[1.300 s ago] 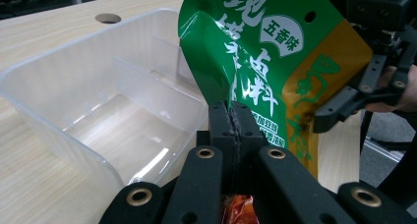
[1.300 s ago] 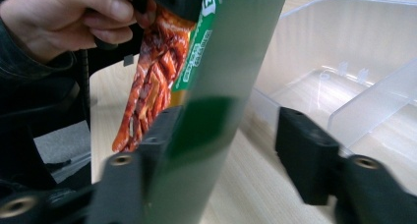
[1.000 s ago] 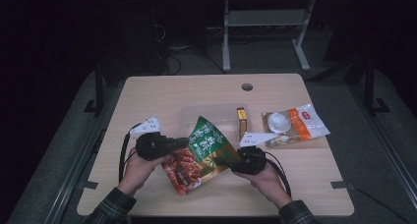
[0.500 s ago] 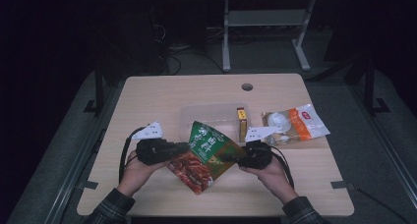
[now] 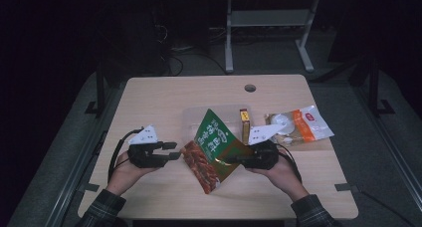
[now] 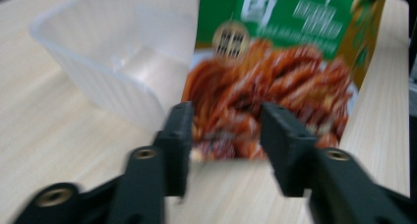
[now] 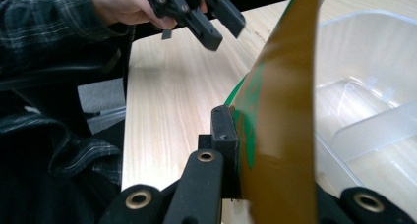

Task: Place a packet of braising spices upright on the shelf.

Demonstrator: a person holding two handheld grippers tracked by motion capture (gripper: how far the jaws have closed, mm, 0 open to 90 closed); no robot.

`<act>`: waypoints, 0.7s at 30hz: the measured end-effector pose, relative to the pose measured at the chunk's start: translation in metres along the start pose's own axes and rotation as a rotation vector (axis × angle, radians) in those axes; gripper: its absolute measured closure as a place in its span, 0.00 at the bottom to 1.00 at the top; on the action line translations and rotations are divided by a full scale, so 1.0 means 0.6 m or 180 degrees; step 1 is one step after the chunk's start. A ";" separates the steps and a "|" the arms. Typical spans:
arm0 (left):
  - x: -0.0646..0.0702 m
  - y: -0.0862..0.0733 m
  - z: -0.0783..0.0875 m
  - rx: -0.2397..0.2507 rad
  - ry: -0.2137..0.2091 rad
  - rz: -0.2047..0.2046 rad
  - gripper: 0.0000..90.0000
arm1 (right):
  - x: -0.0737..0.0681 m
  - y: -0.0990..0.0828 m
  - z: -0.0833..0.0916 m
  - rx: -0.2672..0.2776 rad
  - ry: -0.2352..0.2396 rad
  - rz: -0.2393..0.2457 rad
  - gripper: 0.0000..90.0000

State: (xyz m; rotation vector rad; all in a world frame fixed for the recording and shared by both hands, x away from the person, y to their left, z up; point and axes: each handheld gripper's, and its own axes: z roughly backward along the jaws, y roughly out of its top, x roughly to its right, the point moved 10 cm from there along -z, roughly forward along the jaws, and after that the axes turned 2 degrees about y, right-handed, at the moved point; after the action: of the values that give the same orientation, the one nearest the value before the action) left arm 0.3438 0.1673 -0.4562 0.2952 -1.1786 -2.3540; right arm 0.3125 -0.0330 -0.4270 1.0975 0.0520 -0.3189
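Two hand-held black grippers work over a pale wooden table [image 5: 164, 97] that carries one green and ochre foil snack pouch printed with red-brown food, one clear plastic tub, one small yellow upright box [image 5: 244, 125] and one clear bag with an orange label and white contents [image 5: 298, 128]. The left gripper [image 5: 170, 151] sits just off the pouch's lower left edge with its jaws spread moderately wide and nothing between them; in the left gripper view the pouch [image 6: 280, 71] stands just beyond the two jaw tips, its printed face square to the camera, and the clear plastic tub [image 6: 118, 52] lies past the left jaw. The pouch [image 5: 213, 150] is lifted off the table between the two grippers, its long axis running from a green top corner pointing away from the person down to a red lower corner pointing toward the person. The right gripper [image 5: 233, 160] has its jaws clamped on the pouch's right edge. The right gripper view gives what the high view cannot: the pouch edge-on, a thin ochre band pinched right at the jaw tips, with the tub's inner divider beyond the right jaw and the left gripper [image 7: 216, 22] up past the left jaw. The box and bag lie on the far side of the right gripper in the high view.
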 end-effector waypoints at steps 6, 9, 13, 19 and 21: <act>-0.011 -0.041 0.004 -0.0217 0.0092 -0.0021 0.40 | -0.009 0.007 0.005 -0.0088 0.0021 0.0082 1.00; -0.022 -0.061 0.006 -0.0272 0.0144 0.0025 0.31 | -0.013 0.015 0.007 -0.0095 0.0019 0.0162 1.00; -0.034 -0.092 0.004 -0.0369 0.0133 0.0168 0.23 | -0.020 0.023 0.009 -0.0104 0.0016 0.0235 1.00; -0.053 -0.114 -0.004 -0.0437 0.0144 0.0305 0.19 | -0.022 0.042 0.016 -0.0026 0.0047 0.0262 1.00; -0.057 -0.116 -0.006 -0.0431 0.0178 0.0286 0.19 | -0.024 0.051 0.019 0.0005 0.0073 0.0304 1.00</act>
State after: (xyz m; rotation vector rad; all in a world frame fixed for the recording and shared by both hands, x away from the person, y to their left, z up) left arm 0.3517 0.2179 -0.5144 0.2544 -0.9807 -2.3185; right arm 0.3062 -0.0269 -0.3926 1.1016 0.0196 -0.2206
